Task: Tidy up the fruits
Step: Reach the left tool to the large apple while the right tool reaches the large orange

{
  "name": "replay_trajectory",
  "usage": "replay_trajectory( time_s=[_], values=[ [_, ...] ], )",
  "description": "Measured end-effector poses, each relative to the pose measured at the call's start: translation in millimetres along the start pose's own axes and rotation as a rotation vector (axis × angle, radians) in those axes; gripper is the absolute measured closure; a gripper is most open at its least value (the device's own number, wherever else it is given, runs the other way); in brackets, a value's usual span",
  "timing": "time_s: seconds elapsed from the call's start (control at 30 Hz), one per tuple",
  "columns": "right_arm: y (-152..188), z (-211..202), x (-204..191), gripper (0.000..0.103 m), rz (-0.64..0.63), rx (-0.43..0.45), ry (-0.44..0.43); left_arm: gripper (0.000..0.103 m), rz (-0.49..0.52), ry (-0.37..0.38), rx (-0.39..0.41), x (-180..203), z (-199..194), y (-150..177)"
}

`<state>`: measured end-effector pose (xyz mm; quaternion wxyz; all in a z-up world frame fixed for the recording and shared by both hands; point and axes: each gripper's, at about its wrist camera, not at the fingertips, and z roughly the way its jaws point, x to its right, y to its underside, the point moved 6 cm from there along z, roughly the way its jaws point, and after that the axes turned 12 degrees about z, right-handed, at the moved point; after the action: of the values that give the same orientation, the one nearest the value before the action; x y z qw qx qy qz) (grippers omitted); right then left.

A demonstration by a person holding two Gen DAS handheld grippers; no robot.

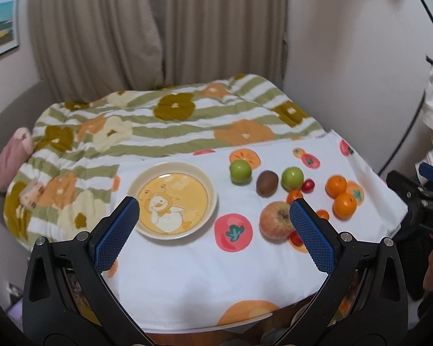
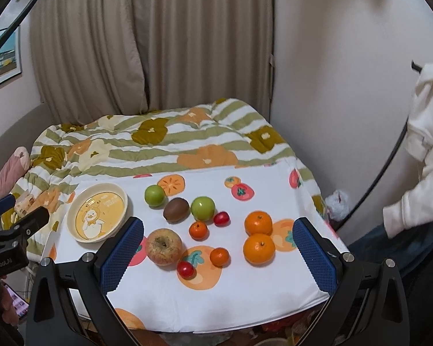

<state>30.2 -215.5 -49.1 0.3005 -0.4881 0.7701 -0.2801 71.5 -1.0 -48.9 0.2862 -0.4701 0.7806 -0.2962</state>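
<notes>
A yellow duck plate (image 1: 210, 190) (image 2: 121, 199) lies at the left of a white fruit-print cloth (image 2: 216, 302). Right of it lie loose fruits: a red-yellow apple (image 1: 275, 223) (image 2: 164, 246), a kiwi (image 1: 267, 183) (image 2: 176, 209), two green apples (image 2: 154, 195) (image 2: 202, 208), two big oranges (image 2: 258, 222) (image 2: 258, 248), two small tangerines (image 2: 198, 230) (image 2: 219, 256) and two cherry tomatoes (image 2: 221, 218) (image 2: 186, 269). My left gripper (image 1: 215, 210) hangs open above the cloth between plate and apple. My right gripper (image 2: 218, 232) hangs open over the fruits. Neither holds anything.
The cloth covers a small table (image 2: 187, 333) set against a bed with a green-striped floral quilt (image 2: 158, 144). Beige curtains (image 2: 130, 43) hang behind. A pink soft item (image 1: 11, 155) lies at the bed's left. White clothing (image 2: 424, 132) hangs at the right.
</notes>
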Motion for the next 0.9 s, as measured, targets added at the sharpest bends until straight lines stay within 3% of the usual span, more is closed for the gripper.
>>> replay_trajectory(
  time_s=[0.43, 0.9],
  values=[
    [32, 68, 56, 0.000, 0.128, -0.089, 0.142, 0.000, 0.079, 0.195, -0.110, 47, 83, 20],
    [56, 138, 103, 0.000, 0.085, -0.176, 0.154, 0.000, 0.097, 0.209, -0.207, 113, 157, 42]
  ],
)
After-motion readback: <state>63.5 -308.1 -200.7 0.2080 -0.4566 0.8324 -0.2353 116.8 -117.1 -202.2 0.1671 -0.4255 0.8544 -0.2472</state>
